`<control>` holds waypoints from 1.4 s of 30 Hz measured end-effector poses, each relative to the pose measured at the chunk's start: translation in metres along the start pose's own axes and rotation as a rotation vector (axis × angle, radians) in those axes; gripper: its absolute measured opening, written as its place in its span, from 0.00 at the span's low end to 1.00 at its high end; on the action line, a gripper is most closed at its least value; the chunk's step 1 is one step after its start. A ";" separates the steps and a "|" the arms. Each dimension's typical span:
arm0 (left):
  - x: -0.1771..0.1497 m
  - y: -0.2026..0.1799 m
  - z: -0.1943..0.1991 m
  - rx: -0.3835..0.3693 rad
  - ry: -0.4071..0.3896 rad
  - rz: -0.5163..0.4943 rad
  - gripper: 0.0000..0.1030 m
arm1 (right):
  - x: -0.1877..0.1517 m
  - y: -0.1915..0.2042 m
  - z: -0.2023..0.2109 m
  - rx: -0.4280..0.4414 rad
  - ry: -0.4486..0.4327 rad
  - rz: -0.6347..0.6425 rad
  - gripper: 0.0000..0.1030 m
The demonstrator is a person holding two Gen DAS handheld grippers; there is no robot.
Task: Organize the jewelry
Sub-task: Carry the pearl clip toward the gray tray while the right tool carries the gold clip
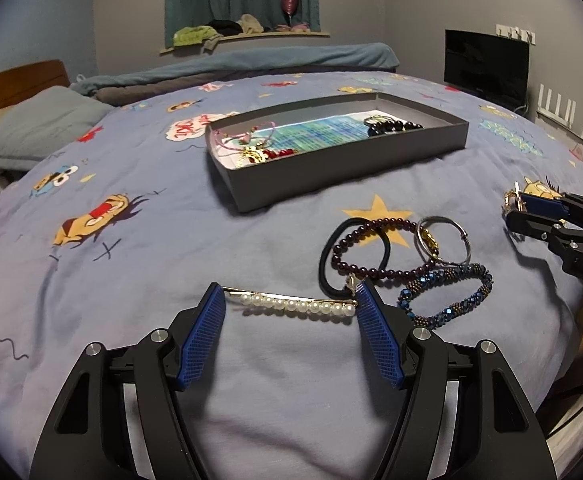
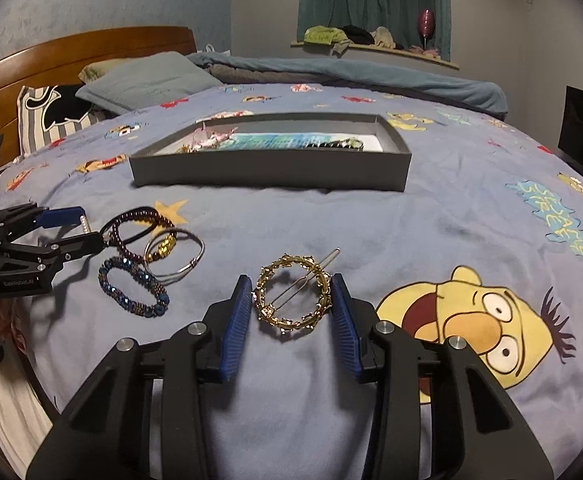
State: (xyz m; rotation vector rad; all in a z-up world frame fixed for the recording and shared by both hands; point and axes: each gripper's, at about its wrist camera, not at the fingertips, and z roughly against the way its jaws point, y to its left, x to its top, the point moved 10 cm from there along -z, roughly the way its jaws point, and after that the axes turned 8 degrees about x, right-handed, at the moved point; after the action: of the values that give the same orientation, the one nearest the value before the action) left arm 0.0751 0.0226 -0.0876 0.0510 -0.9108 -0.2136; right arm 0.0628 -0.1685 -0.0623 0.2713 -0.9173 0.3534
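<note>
A home bedroom. There's a bed [image 2: 331, 220] with a cartoon-print cover, pillows [image 2: 147, 80] against a wooden headboard [image 2: 71, 52], and a curtained window [image 2: 375, 0].

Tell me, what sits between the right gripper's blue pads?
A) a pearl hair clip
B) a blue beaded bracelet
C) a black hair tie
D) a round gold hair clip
D: in the right wrist view, the round gold clip lies on the bedspread between the right gripper's pads, while the pearl clip is between the left gripper's pads.
</note>
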 end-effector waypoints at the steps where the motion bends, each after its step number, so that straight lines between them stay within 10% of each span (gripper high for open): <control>1: 0.001 0.001 0.000 0.001 -0.002 0.004 0.67 | 0.001 0.000 0.002 -0.005 -0.008 0.004 0.39; 15: 0.037 0.029 0.022 0.026 -0.100 0.083 0.67 | 0.030 -0.017 0.015 -0.034 -0.080 -0.014 0.39; 28: 0.127 0.022 -0.019 -0.070 -0.111 0.110 0.67 | 0.144 -0.049 -0.029 -0.063 -0.204 -0.035 0.39; 42: 0.188 -0.020 -0.110 -0.066 -0.050 0.014 0.67 | 0.189 -0.087 -0.124 -0.009 -0.045 -0.095 0.39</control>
State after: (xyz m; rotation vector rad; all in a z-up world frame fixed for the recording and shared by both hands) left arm 0.2702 -0.0403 -0.0110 -0.0217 -0.9532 -0.2327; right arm 0.2937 -0.1670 0.0120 0.3147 -0.9463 0.2567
